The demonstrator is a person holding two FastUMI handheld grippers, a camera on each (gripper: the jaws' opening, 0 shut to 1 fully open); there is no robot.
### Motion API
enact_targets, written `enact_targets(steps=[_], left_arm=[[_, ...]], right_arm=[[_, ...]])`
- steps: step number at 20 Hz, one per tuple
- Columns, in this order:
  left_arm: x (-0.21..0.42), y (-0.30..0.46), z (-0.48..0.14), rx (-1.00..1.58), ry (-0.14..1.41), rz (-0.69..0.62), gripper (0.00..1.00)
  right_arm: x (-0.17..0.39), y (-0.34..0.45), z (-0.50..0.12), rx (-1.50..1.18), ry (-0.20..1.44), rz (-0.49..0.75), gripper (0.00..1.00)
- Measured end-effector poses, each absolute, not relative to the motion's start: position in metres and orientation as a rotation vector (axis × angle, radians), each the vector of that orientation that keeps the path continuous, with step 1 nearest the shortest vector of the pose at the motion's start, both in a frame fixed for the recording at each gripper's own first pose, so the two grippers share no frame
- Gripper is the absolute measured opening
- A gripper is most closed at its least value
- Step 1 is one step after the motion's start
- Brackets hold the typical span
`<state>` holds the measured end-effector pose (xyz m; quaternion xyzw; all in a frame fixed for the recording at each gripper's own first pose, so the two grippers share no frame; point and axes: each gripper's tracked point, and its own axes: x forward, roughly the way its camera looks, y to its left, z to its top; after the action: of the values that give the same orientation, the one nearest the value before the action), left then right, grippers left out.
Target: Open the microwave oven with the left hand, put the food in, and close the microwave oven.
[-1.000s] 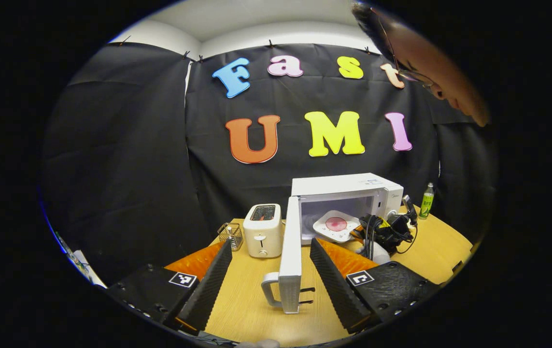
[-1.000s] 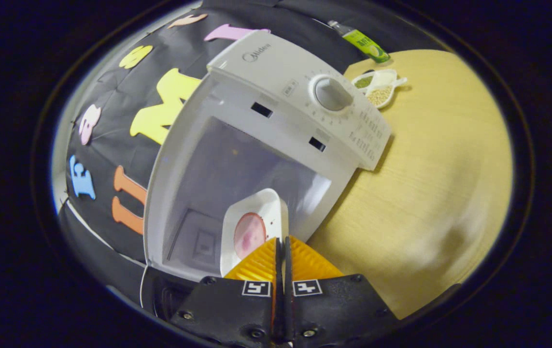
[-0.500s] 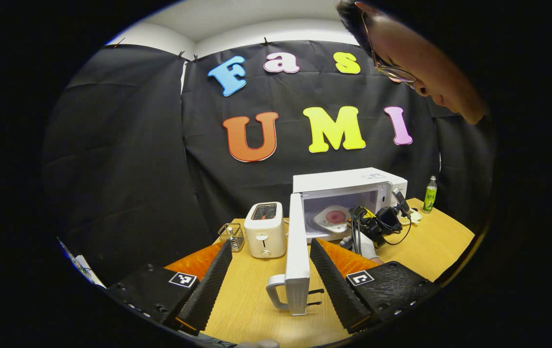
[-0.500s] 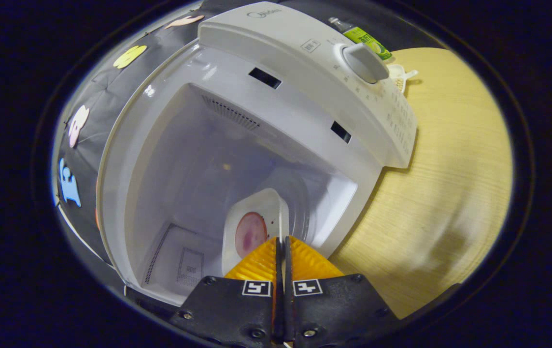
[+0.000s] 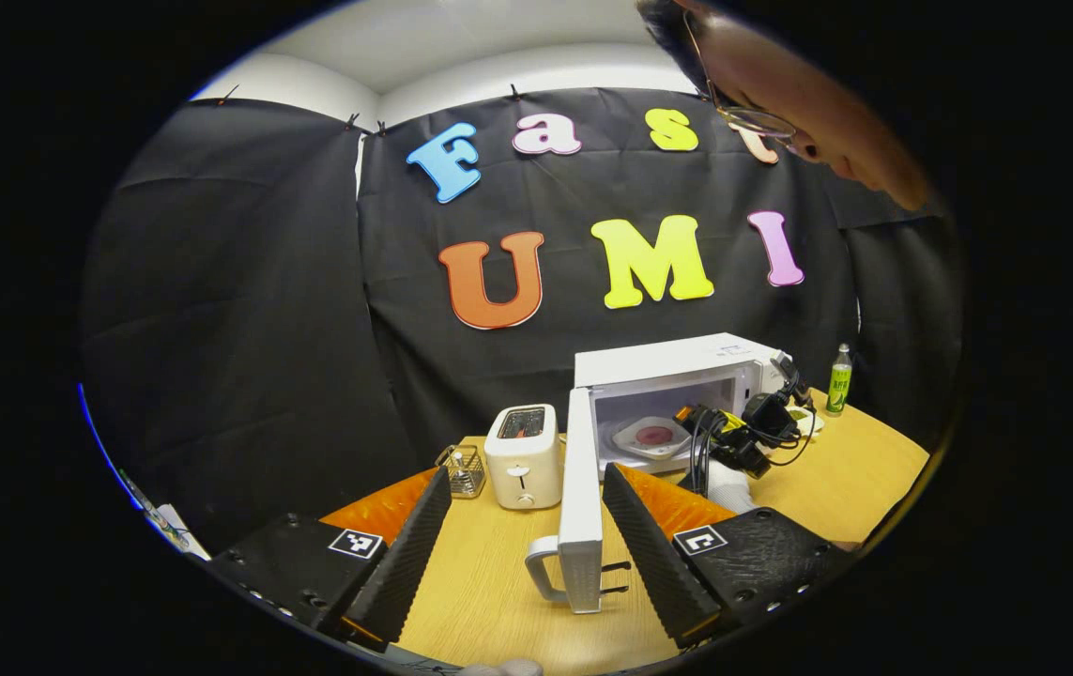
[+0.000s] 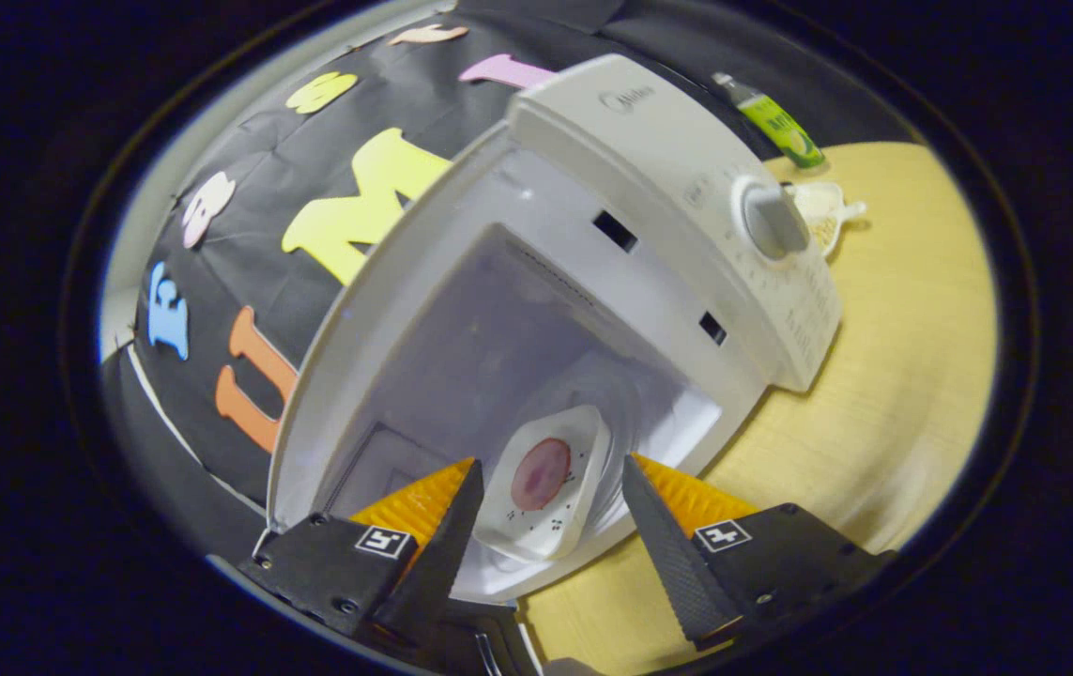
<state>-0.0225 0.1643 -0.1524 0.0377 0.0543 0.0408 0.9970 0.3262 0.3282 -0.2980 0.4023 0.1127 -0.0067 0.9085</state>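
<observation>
Wooden table held one open microwave containing one plate of food; both grippers, left gripper and right gripper, were spread wide.

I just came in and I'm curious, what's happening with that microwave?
A person is putting food in the microwave. The plate of food sits inside it, and the right gripper is open with its fingers either side of the plate. The door stands open between the left gripper's open fingers, not closed yet.
</observation>
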Motion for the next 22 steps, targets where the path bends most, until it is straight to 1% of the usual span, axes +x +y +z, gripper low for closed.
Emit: enact_targets(steps=[1, 2, 3, 4, 5, 8, 9, 11, 12, 13, 14, 16, 17, 18, 19, 20, 21, 22], left_arm=[[-0.022, 0.163, -0.148, 0.073, 0.099, 0.079, 0.96], [-0.020, 0.163, -0.145, 0.070, 0.091, 0.078, 0.96], [-0.020, 0.162, -0.141, 0.065, 0.085, 0.077, 0.97], [-0.020, 0.162, -0.139, 0.060, 0.074, 0.077, 0.97], [-0.019, 0.163, -0.135, 0.051, 0.069, 0.075, 0.96], [-0.011, 0.161, -0.129, 0.046, 0.046, 0.069, 0.96], [-0.009, 0.161, -0.131, 0.040, 0.043, 0.069, 0.96], [-0.006, 0.166, -0.139, 0.036, 0.054, 0.073, 0.96], [-0.005, 0.172, -0.145, 0.038, 0.066, 0.085, 1.00], [-0.004, 0.178, -0.149, 0.034, 0.072, 0.095, 0.96], [-0.003, 0.182, -0.154, 0.026, 0.078, 0.103, 0.96], [-0.003, 0.192, -0.167, 0.021, 0.089, 0.115, 0.97], [-0.004, 0.200, -0.173, 0.028, 0.097, 0.128, 0.96], [-0.002, 0.208, -0.179, 0.026, 0.102, 0.144, 0.95], [-0.001, 0.216, -0.186, 0.016, 0.110, 0.159, 0.89], [0.000, 0.221, -0.193, 0.008, 0.121, 0.168, 0.89], [0.001, 0.222, -0.203, -0.002, 0.144, 0.159, 0.76], [0.000, 0.222, -0.208, 0.000, 0.147, 0.152, 0.61]], right_arm=[[0.316, 0.325, -0.284, 0.777, 0.227, 0.008, 0.99], [0.308, 0.320, -0.272, 0.735, 0.218, 0.023, 0.99], [0.299, 0.317, -0.260, 0.685, 0.214, 0.046, 0.87], [0.286, 0.311, -0.248, 0.635, 0.220, 0.064, 0.87], [0.275, 0.302, -0.235, 0.580, 0.215, 0.076, 1.00], [0.241, 0.276, -0.201, 0.434, 0.214, 0.120, 1.00], [0.228, 0.265, -0.193, 0.373, 0.222, 0.132, 0.89], [0.203, 0.244, -0.178, 0.251, 0.231, 0.155, 0.90], [0.191, 0.231, -0.170, 0.198, 0.230, 0.153, 1.00], [0.181, 0.221, -0.163, 0.156, 0.237, 0.156, 1.00], [0.169, 0.209, -0.156, 0.112, 0.245, 0.161, 0.90], [0.148, 0.184, -0.140, 0.055, 0.244, 0.156, 0.91], [0.137, 0.173, -0.134, 0.035, 0.243, 0.149, 1.00], [0.124, 0.164, -0.129, 0.018, 0.248, 0.148, 1.00], [0.113, 0.155, -0.123, 0.002, 0.250, 0.140, 0.91], [0.105, 0.148, -0.117, -0.004, 0.250, 0.135, 0.91], [0.096, 0.143, -0.113, -0.008, 0.254, 0.134, 0.91], [0.087, 0.138, -0.110, -0.002, 0.261, 0.127, 1.00]])
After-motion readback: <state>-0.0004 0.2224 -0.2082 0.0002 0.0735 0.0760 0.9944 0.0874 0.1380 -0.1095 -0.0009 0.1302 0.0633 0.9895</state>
